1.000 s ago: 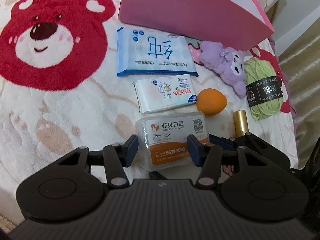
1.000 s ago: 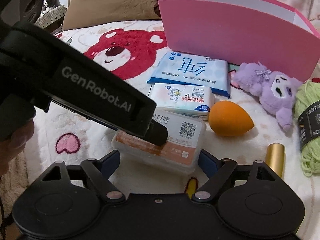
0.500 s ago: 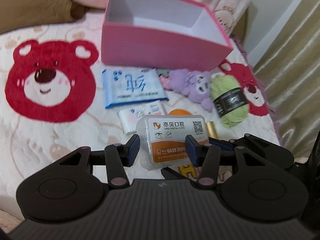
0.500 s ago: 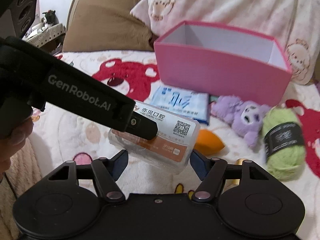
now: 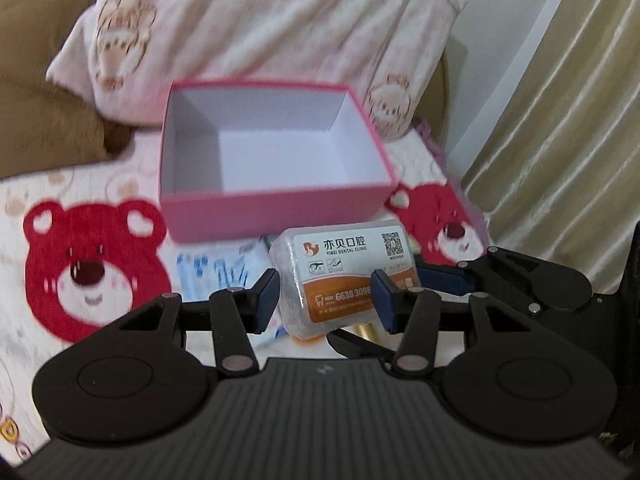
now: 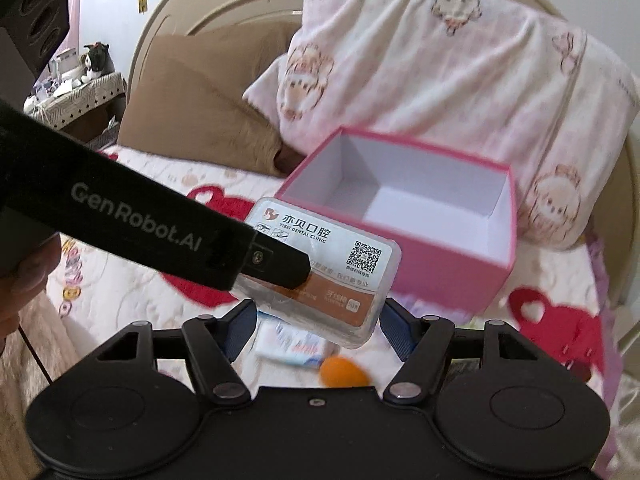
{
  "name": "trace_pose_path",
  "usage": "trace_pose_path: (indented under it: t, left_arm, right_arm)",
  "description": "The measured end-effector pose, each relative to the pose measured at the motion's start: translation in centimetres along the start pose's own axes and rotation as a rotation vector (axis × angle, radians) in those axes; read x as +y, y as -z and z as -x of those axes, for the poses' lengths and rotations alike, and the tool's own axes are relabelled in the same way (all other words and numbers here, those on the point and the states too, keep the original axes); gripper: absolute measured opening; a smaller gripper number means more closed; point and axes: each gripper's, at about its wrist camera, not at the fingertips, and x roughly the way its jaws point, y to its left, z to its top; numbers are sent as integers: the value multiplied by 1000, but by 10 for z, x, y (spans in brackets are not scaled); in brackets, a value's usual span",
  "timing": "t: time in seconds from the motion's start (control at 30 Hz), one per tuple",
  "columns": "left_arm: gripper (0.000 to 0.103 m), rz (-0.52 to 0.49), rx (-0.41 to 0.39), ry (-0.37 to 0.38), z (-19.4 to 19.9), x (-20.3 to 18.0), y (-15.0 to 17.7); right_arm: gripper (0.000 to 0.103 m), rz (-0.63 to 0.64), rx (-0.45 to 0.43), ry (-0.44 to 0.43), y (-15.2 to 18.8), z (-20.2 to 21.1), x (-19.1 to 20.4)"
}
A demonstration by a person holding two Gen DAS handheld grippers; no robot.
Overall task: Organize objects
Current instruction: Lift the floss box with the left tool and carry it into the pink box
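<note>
— Where's the little plastic case (image 5: 344, 280) at the moment?

— Up off the bed, pinched in the left gripper (image 5: 326, 298). Its two blue pads are clamped on the short ends, so the long axis runs straight across from pad to pad. The printed label faces up and toward the gripper, white half with the square code farther away, orange half nearer.

— Level?

— Not quite. From the right-hand camera the case (image 6: 324, 268) tips, its far right corner a bit higher than the near one, and the left gripper's black finger lies across its left end.

— And the right gripper (image 6: 318, 330)?

— Jaws apart, holding nothing. It sits just below and behind the case, one pad on either side of it, not touching.

— How close is the box (image 5: 272, 184)?

— The pink box stands beyond the case, open top up, white inside. Its near wall is just ahead of the case's far edge. From the right side the box (image 6: 452, 272) shows one corner pointing toward the gripper.

— Anything crowding it?

— A pale pillow (image 5: 256, 36) leans right behind the box and a brown cushion (image 5: 44, 120) is off to the left. Below the case lie a blue-and-white packet (image 5: 216, 276), blurred, and an orange sponge (image 6: 344, 372) on the bear blanket (image 5: 88, 276)
</note>
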Motion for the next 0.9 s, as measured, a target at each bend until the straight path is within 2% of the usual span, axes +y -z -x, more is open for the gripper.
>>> trace_pose_path:
  t: [0.23, 0.47, 0.67, 0.8, 0.9]
  left_arm:
    - [49, -3, -2, -8, -35, 2, -56]
    - [49, 2, 28, -30, -109, 10, -109]
    - [49, 81, 79, -23, -177, 32, -147]
    - [49, 152, 128, -12, -218, 52, -162]
    - [49, 173, 150, -25, -242, 63, -166]
  right_arm:
    - [72, 23, 10, 25, -36, -28, -38]
    - [71, 59, 74, 44, -70, -93, -93]
    - [71, 55, 168, 33, -94, -160, -137]
    - [70, 21, 236, 37, -101, -200, -154]
    - [65, 53, 276, 58, -100, -225, -153]
